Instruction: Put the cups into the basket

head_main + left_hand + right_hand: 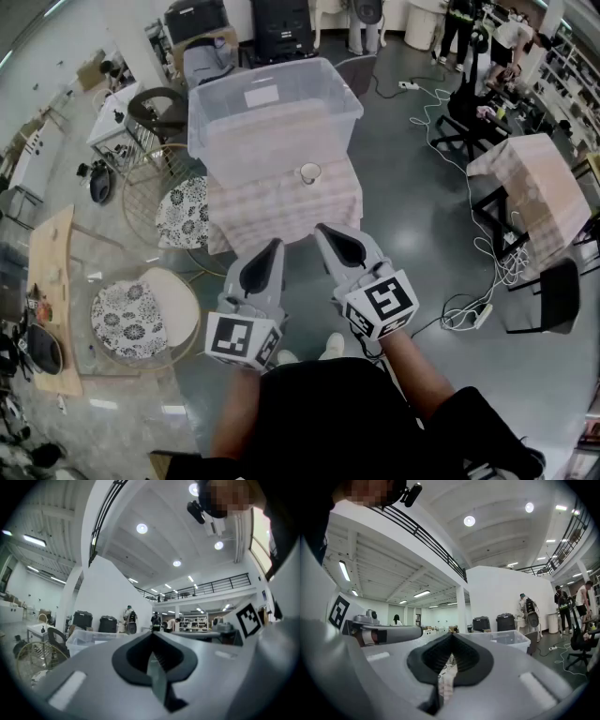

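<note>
As left tongs (275, 247), right tongs (324, 231) hover, table edge (246, 242) lies ahead.

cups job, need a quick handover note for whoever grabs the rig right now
Left claw: shut, empty, held level, short of the table.
Right claw: shut, empty, level, beside the left one.
Things: the clear basket sits on the checked table. One cup stands upright on the cloth at the basket's near wall, apparently outside it. No other cup shows.
Done: nothing visible; no cup seen in the basket.
Left: open a claw, reach forward, grip the cup and put it into the basket.
</note>
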Available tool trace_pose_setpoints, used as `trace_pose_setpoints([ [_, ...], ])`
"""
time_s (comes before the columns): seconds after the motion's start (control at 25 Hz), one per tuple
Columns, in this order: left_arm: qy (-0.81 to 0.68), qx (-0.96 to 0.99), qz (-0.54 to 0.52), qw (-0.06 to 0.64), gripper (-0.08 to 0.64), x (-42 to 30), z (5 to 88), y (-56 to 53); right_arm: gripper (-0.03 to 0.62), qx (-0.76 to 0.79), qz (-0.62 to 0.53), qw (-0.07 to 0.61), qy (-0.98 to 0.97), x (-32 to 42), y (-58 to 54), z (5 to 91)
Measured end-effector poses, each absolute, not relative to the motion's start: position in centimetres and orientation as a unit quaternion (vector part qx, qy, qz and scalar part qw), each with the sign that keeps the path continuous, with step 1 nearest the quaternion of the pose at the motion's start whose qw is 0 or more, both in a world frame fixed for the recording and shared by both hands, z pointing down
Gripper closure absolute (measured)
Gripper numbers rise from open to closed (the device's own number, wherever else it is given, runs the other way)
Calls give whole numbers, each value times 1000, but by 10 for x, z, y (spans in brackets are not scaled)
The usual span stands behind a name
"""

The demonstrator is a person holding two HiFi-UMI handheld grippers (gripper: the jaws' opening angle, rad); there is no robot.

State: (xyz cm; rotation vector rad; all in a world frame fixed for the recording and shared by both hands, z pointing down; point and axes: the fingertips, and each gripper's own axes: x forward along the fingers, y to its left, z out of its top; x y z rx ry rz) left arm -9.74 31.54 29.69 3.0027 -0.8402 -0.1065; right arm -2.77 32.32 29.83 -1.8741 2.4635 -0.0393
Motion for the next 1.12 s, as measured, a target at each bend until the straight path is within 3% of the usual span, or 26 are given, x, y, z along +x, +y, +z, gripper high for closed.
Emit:
trace_pose_setpoints([
  [1.12,-296,954,-25,25,555,-43,309,322,592,-584,-22,37,810,26,328,309],
])
